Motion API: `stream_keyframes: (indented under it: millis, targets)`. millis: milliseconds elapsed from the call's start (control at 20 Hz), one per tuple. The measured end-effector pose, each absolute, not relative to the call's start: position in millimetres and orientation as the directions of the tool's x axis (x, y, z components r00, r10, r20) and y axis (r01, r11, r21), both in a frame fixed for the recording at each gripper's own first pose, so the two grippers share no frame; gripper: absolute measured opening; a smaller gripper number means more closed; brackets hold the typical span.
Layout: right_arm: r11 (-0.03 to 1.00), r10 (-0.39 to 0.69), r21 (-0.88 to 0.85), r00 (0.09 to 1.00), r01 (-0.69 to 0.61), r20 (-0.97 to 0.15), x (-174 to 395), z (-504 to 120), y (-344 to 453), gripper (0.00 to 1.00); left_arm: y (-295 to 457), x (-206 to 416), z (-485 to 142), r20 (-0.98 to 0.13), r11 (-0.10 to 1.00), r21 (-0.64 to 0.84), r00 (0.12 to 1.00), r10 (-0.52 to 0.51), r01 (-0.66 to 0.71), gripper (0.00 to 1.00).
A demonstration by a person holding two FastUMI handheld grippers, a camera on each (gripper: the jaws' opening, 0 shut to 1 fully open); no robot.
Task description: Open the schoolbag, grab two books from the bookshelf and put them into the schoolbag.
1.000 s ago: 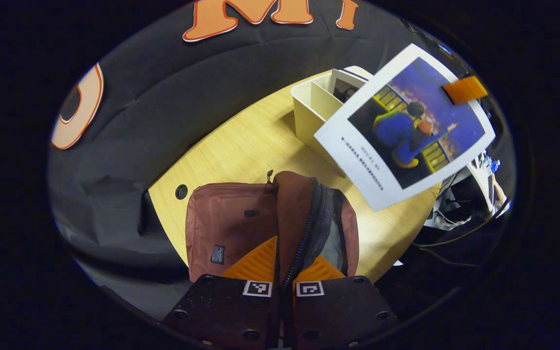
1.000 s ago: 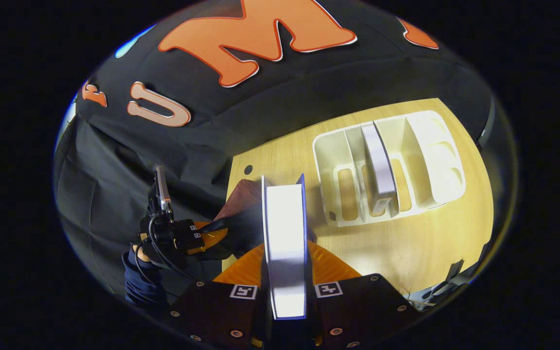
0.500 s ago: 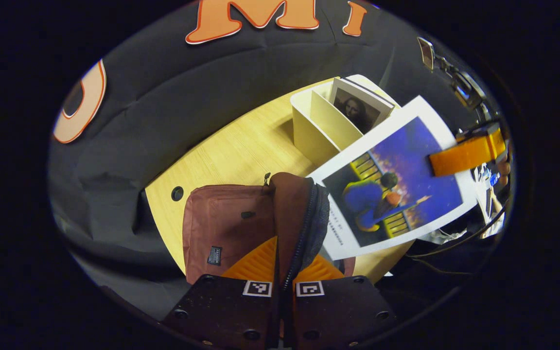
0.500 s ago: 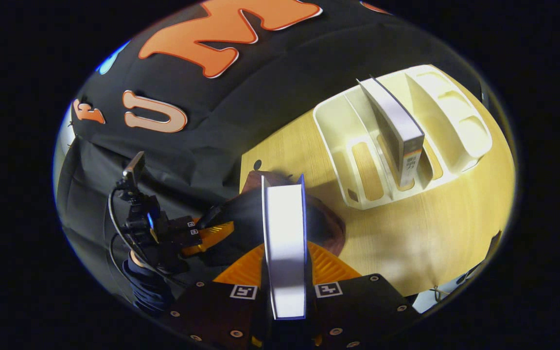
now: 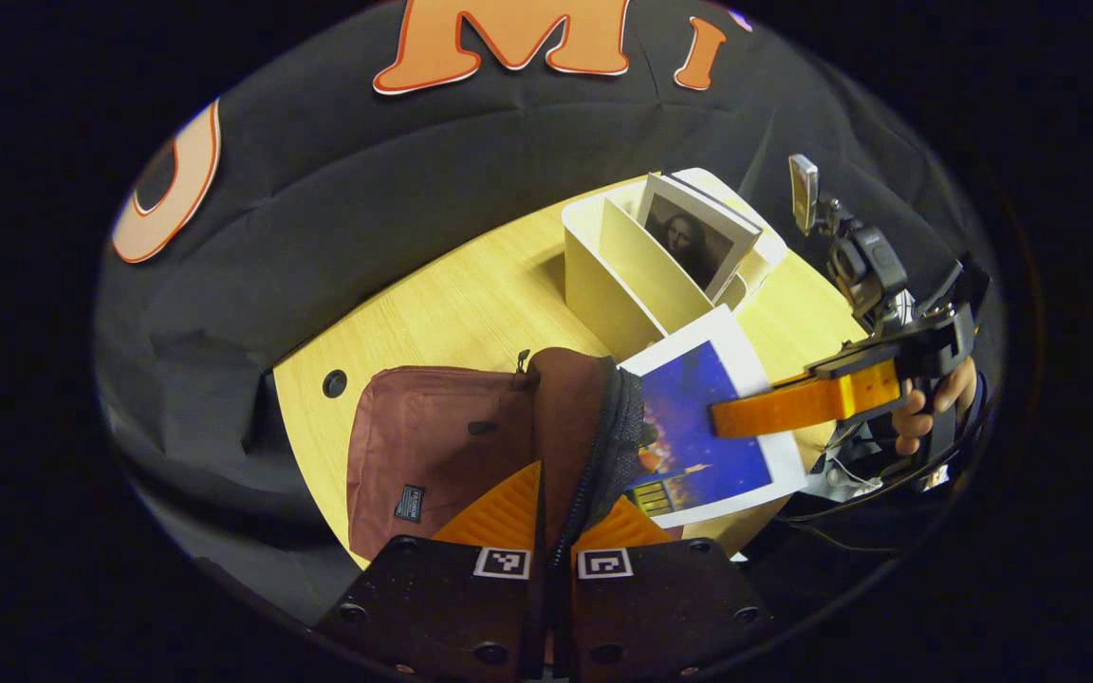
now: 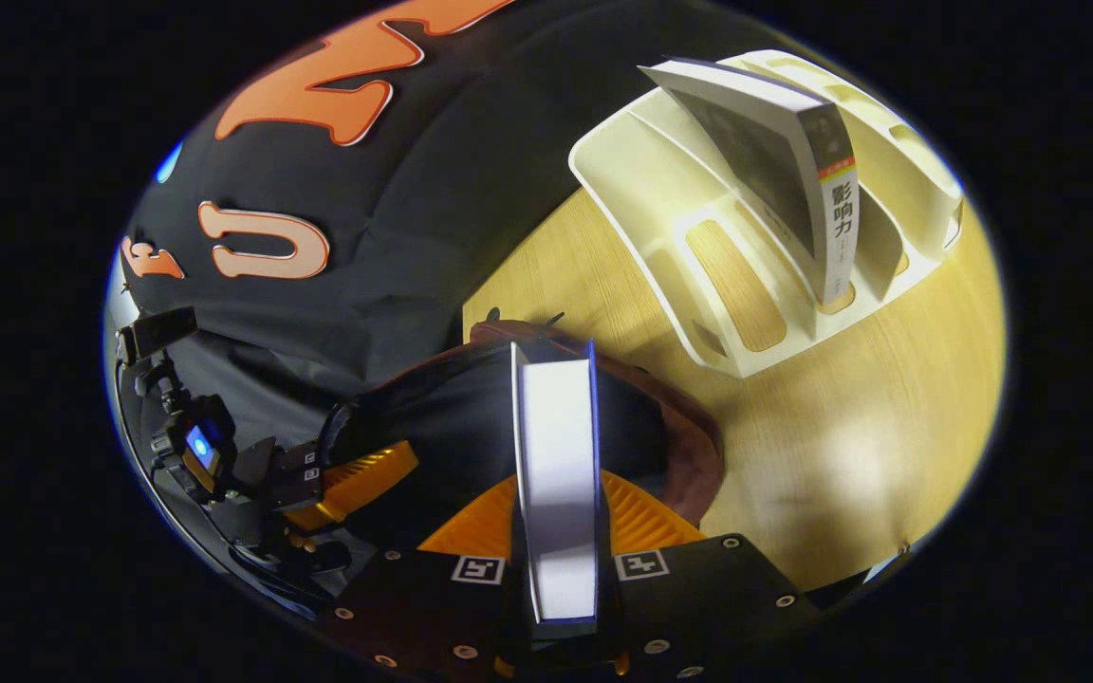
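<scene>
My left tool (image 5: 551, 531) is clenched on the zipper edge of the schoolbag (image 5: 442, 446), holding its mouth open; the bag lies at the near edge of the tabletop (image 5: 471, 294), beside the round cable hole (image 5: 334, 383). My right tool (image 6: 561, 531) is clamped on the blue-covered book (image 6: 556, 474), fingers pressing both covers, page edges facing the camera. In the left gripper view that book (image 5: 698, 427) has its lower corner tucked behind the bag's raised flap, already at the opening, with my right hand (image 5: 931, 408) behind it.

The cream bookshelf (image 6: 698, 218) stands toward the far edge of the tabletop, well apart from the bag. The second book (image 6: 793, 180) leans in a middle slot; its spine carries Chinese characters, which I won't read off. From the left gripper view its portrait cover (image 5: 694, 242) faces me.

A second ago the blue book hung high above the bookshelf; half a second ago it was lower, just right of the bag. Now it has come down against the opening. The bag's flap has stayed pinched throughout. A small dark label (image 5: 410, 503) sits on the bag's front, too small to read.
</scene>
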State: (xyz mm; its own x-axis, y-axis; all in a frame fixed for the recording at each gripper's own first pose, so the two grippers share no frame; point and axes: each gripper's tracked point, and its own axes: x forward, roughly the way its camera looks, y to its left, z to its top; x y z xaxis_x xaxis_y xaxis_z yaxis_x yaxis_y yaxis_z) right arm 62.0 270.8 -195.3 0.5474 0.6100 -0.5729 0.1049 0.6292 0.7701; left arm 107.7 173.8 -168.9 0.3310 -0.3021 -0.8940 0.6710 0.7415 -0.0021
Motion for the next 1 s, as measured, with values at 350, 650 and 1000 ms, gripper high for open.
stream_keyframes:
  millis: [350,650,1000]
  targets:
    - [0.546,0.622,0.827,0.597,0.133,-0.507,82,-225,313,0.28,168,106,-166,-0.867,0.740,-0.054,0.337,-0.369,0.671,0.04]
    - [0.504,0.630,0.846,0.597,0.172,-0.496,90,-250,349,0.28,163,101,-165,-0.855,0.744,-0.094,0.329,-0.400,0.661,0.04]
    - [0.512,0.644,0.846,0.586,0.147,-0.491,97,-264,374,0.30,160,100,-162,-0.859,0.755,-0.045,0.360,-0.364,0.654,0.04]
